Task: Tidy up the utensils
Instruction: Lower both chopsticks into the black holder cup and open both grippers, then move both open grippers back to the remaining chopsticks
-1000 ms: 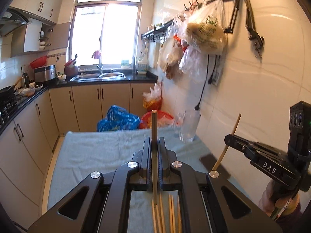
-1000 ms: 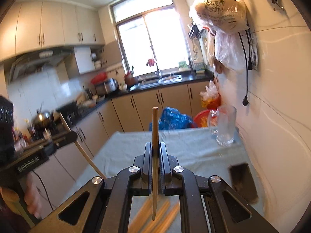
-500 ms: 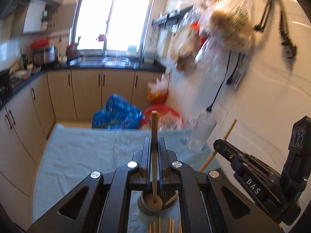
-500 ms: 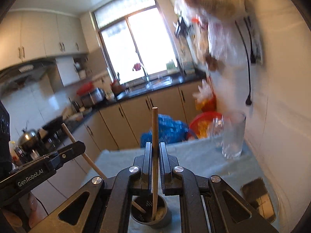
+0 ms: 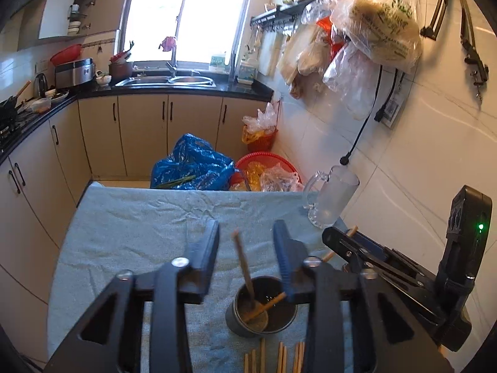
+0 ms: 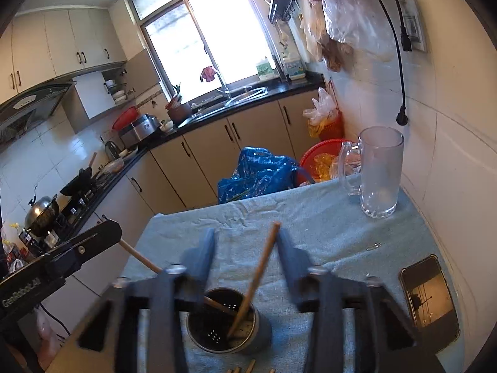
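Both grippers, left (image 5: 245, 242) and right (image 6: 245, 245), had just spread above the metal cup (image 6: 223, 326); a released chopstick (image 6: 254, 279) stood in it between each pair of jaws.

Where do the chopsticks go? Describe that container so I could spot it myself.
Start at the table under the blue cloth. At its near end, just beyond the loose chopsticks, stands a small dark metal cup with two chopsticks leaning in it. Unlike the tall clear glass mug by the wall, it is short and opaque, with a perforated bottom.
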